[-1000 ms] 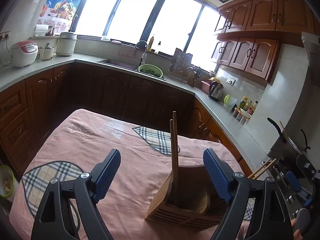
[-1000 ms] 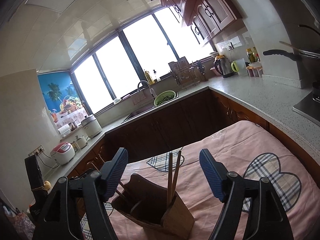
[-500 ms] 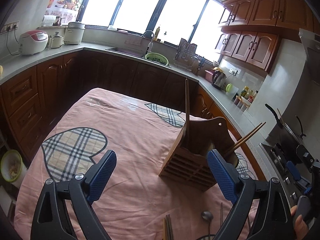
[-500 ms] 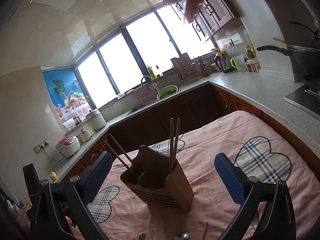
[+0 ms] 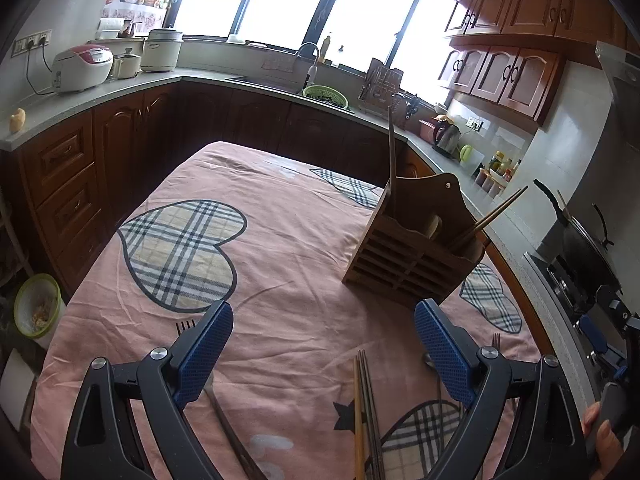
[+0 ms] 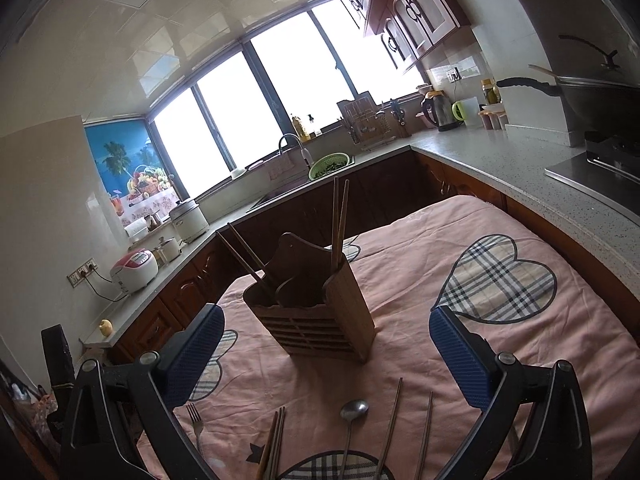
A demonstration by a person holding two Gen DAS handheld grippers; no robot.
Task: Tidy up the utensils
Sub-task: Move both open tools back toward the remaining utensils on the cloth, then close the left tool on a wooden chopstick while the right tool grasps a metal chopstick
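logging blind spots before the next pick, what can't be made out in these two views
- Left wrist view: the fork shows only its tines; the left tool covers the rest.
- Right wrist view: the spoon handle and loose chopsticks run off the bottom edge.
- Both views: the holder walls hide the floors of its compartments.
- Left wrist view: the right tool is cut by the edge.

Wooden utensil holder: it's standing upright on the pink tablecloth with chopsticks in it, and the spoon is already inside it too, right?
Not quite. The spoon is not inside the wooden utensil holder; the right wrist view shows it lying on the pink tablecloth in front of the holder, among loose chopsticks. The rest holds: the holder stands upright with chopsticks in it.
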